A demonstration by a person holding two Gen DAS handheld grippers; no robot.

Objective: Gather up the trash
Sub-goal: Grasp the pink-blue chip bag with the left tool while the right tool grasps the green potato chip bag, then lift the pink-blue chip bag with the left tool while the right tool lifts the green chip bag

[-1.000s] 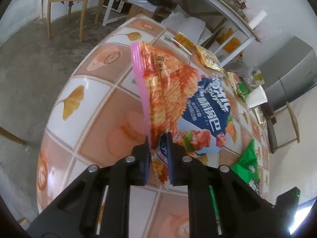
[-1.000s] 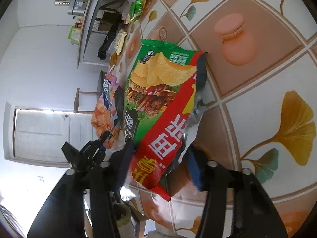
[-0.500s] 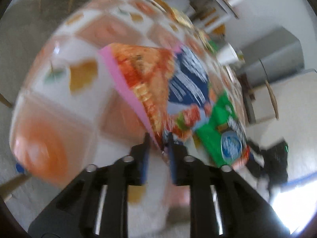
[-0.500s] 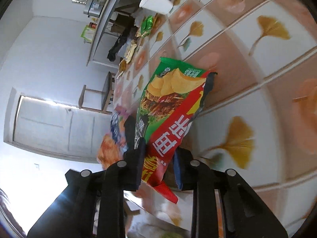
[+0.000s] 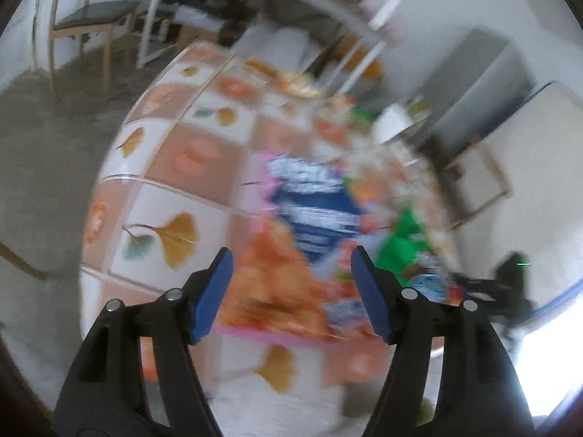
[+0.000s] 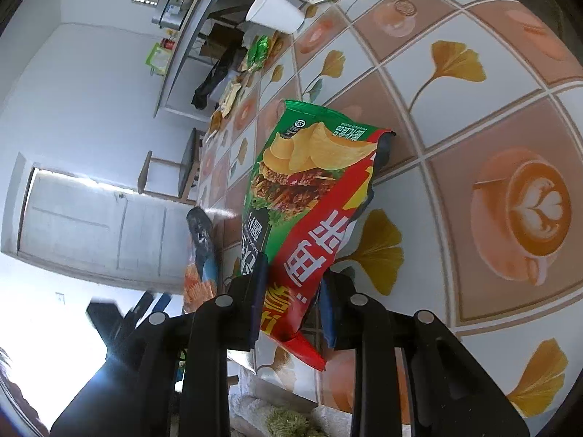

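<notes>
Here, the blue pads [image 5: 210, 293] of the left gripper [image 5: 291, 287] are spread wide and are opening further, with nothing pressed between them. Past the gap, an orange bag [image 5: 291, 255] with a blue panel and a pink edge is seen lying on the table [image 5: 175, 153]; the picture is badly blurred, so whether any part of it is lifted cannot be told. A green bag [image 5: 400, 244] is seen just beyond it to the right, and the black body of the other gripper shows at the right edge.

The pads [image 6: 259, 291] of the right gripper [image 6: 293, 296] are clamped on the lower, red part of the green bag [image 6: 302, 189], which is printed with crisps and a burger. The bag is held up from its near end, and its far end reaches out over the tiled tabletop [image 6: 473, 127], whose pattern shows ginkgo leaves and a coffee cup. To the left of the grip, the orange bag [image 6: 202, 255] is seen edge-on near the table edge. Farther along the table stands a white paper cup [image 6: 275, 11], with small wrappers [image 6: 260, 52] scattered beside and behind it. A chair [image 6: 171, 174] and a white door [image 6: 91, 218] are seen behind the table.
</notes>
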